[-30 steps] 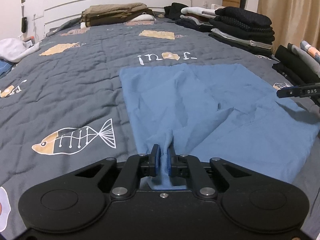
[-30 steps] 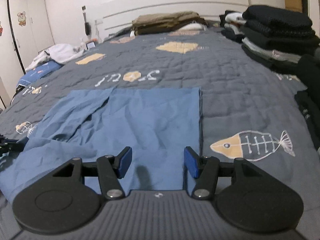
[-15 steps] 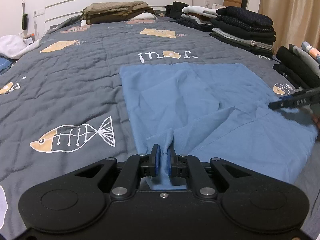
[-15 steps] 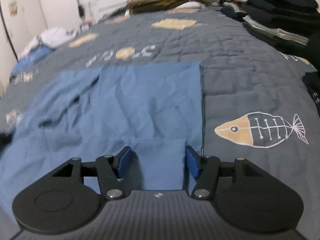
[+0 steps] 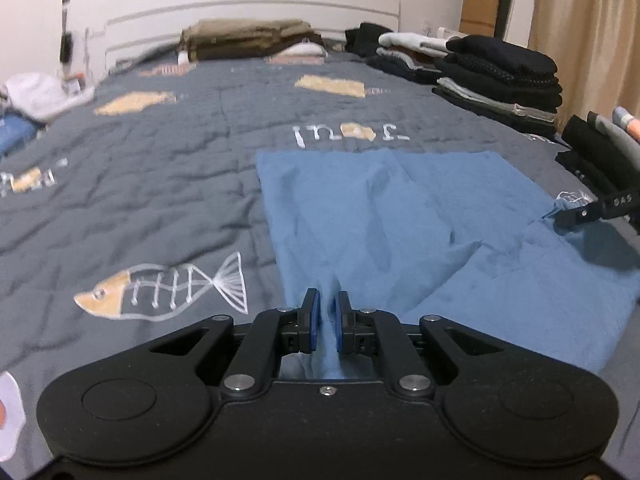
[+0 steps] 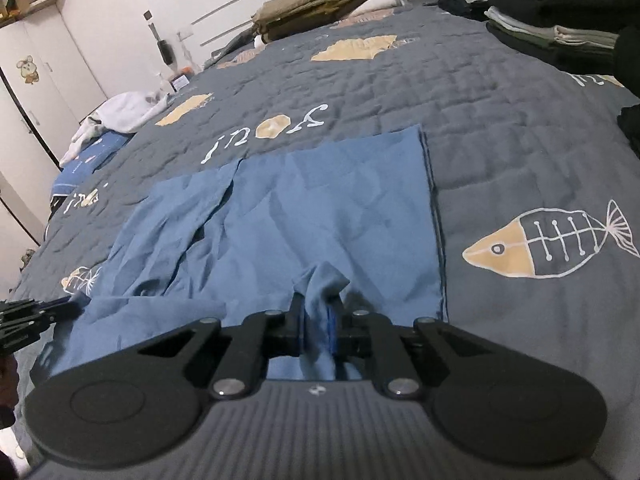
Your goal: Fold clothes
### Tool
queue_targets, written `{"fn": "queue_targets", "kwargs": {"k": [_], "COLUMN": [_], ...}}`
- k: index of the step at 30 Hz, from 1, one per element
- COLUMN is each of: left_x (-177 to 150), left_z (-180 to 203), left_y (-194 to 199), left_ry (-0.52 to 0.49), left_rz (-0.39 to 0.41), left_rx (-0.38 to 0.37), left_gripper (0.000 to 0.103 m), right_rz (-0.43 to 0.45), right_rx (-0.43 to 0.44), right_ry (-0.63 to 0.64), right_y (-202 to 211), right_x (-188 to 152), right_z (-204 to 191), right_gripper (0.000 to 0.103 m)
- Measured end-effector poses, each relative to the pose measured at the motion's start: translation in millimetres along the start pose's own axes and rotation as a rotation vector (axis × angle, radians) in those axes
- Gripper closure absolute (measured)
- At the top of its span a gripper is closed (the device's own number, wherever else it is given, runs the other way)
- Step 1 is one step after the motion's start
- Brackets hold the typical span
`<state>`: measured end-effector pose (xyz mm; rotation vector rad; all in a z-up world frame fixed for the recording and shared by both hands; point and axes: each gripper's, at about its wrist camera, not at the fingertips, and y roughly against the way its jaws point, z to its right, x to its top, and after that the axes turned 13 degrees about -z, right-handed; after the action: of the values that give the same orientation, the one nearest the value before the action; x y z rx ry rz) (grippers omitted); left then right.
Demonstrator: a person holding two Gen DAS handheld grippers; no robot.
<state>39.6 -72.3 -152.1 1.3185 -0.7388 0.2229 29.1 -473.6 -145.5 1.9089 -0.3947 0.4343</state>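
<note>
Left gripper [image 5: 325, 317]: black body, two round side discs, silver screws at linkage pivots, blue pads [image 5: 313, 320] on black fingers. Right gripper [image 6: 316, 322]: same black linkage and blue pads; near body is ribbed grey. White lettering on its side.

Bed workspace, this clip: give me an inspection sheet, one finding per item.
Surface: grey quilt with fish prints, covering the bed.
Job's things: blue cloth spread flat, creased, near edge bunched.
Clutter: folded stacks along the right side and headboard; white heap at left.
Grippers: left hand-held gripper shut on the cloth; right hand-held gripper shut on the cloth.
Cables: nothing seen.
Surroundings: white headboard, curtain, wardrobe.
</note>
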Motion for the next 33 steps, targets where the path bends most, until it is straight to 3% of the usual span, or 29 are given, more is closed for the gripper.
{"fn": "queue_targets", "kwargs": {"k": [3,6,13,16,17,25,29,33], "left_x": [-0.7,-2.8,-6.4,-6.7,-5.0,22.7,47.0,62.5], "left_z": [2.6,5.5,9.3,9.4,8.6,3.4,0.3,-5.6], "left_y": [-5.6,-8.4,-12.0,-12.9,-10.2,27.7,13.8,-12.2], "left_ry": [-0.016,-0.027,-0.055,-0.071,-0.06,0.022,0.006,-0.008], "left_rz": [-0.038,-0.053,-0.066,-0.054,-0.042,0.141,0.14,0.096], "left_rx": [-0.003,0.02,0.041,0.02,0.019,-0.016,-0.008,0.0], "left_gripper": [0.093,0.076,0.074,0.098,0.1,0.101,0.101,0.101], "right_rz": [-0.043,-0.06,-0.048,-0.037,-0.023,0.177,0.217,0.199], "right_rx": [-0.024,-0.03,-0.048,-0.042,-0.041,0.01,-0.01,-0.046], "right_ry": [-0.005,0.011,-0.015,-0.03,-0.038,-0.132,-0.146,-0.161], "right_y": [-10.4,-16.6,-15.1,-12.0,-9.5,29.9,32.2,16.1], "right_x": [-0.9,-2.7,-4.9,-3.8,-3.0,16.2,30.9,43.3], "right_z": [3.7,3.3,-0.2,-1.0,-0.8,2.0,0.9,5.2], "right_gripper": [0.089,0.087,0.093,0.096,0.096,0.097,0.097,0.097]}}
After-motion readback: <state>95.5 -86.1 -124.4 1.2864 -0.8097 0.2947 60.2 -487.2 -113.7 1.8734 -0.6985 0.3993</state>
